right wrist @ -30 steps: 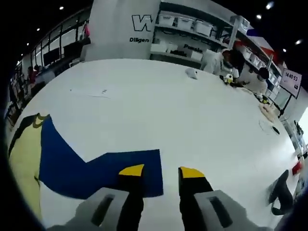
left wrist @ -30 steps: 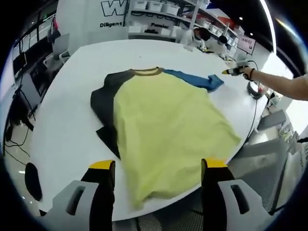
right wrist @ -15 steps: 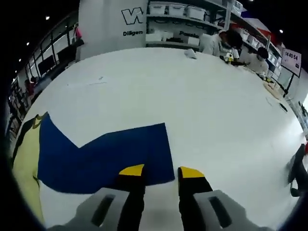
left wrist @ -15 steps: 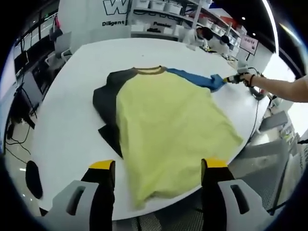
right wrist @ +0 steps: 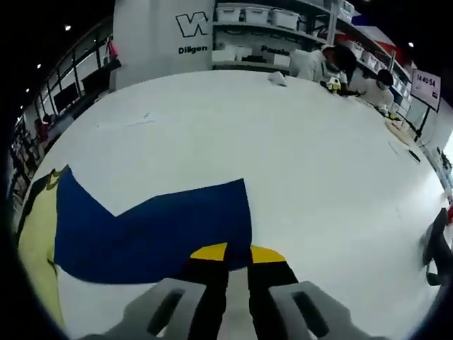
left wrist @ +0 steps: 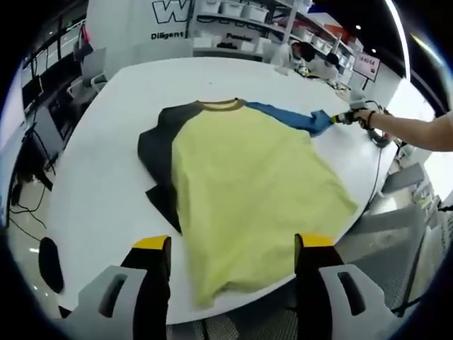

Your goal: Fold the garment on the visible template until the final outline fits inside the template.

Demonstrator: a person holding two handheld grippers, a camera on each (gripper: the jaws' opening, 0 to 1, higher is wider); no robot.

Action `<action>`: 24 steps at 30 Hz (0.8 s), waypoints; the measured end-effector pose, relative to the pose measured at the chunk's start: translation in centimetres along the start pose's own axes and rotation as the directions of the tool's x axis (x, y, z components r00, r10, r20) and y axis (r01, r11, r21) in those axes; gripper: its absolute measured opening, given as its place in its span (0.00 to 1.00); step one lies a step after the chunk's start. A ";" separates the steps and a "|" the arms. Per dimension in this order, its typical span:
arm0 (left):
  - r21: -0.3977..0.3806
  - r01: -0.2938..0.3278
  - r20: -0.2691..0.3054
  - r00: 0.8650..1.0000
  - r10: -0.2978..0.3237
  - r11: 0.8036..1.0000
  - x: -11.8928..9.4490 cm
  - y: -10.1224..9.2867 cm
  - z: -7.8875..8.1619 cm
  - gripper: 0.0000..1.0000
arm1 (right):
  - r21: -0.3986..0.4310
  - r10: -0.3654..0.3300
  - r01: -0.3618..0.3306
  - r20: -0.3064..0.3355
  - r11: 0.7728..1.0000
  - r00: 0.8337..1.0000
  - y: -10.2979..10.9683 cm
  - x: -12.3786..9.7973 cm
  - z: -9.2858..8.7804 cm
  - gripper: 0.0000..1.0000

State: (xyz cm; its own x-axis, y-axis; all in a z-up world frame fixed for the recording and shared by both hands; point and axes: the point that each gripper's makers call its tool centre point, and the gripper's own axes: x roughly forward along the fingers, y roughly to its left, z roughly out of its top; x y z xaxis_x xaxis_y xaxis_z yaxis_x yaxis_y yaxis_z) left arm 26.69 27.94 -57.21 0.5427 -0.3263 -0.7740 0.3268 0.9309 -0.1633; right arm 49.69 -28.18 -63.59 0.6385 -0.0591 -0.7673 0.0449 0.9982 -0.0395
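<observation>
In the left gripper view, the garment (left wrist: 241,191), a T-shirt with a yellow body, a dark sleeve on one side and a blue sleeve (left wrist: 290,117) on the other, lies spread flat on the white desk (left wrist: 99,177), its hem reaching the near edge and perhaps just over it. The left hand-held gripper (left wrist: 232,244) hovers above that hem with its jaws spread wide and nothing between them. At the far side, the right hand-held gripper (left wrist: 345,117), carried on a person's outstretched arm, meets the tip of the blue sleeve. No template outline is clear from here; it may lie under the cloth.

In the right gripper view, the right hand-held gripper (right wrist: 238,253) has its jaws drawn nearly together right at the cuff edge of the blue sleeve (right wrist: 156,227). They seem to pinch the fabric, though the contact itself is hidden under the yellow fingertips (right wrist: 210,251). The yellow body shows at the left margin.

The shirt looks light, soft and limp, so it will sag and wrinkle wherever it is unsupported and may drag across the smooth desk. A sleeve cuff, a hem corner or a shoulder seam gives the firmest hold, and lifting low should keep the fold neat.
</observation>
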 end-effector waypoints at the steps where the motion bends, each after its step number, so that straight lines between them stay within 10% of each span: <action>1: -0.001 0.000 0.001 1.000 0.000 1.000 0.0 0.0 0.0 0.68 | 0.004 -0.006 0.006 -0.009 1.000 1.000 -0.1 -0.2 -0.3 0.00; 11: 0.014 0.000 0.027 1.000 0.000 1.000 -0.2 -0.3 0.4 0.62 | 0.062 -0.027 0.033 -0.100 0.998 0.995 -1.5 -3.2 -3.9 0.00; 24: -0.020 0.089 0.106 0.991 -0.086 0.996 -0.3 -1.9 2.2 0.85 | 0.091 -0.023 0.034 -0.116 0.995 0.993 -1.1 -6.7 -6.3 0.00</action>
State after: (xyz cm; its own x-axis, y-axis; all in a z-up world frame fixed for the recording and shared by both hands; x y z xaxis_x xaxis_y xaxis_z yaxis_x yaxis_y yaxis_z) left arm 27.58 25.89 -55.27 0.5916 -0.4209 -0.6876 0.3582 0.9013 -0.2435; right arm 40.54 -28.84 -62.44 0.5439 -0.0807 -0.8352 0.1361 0.9907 -0.0071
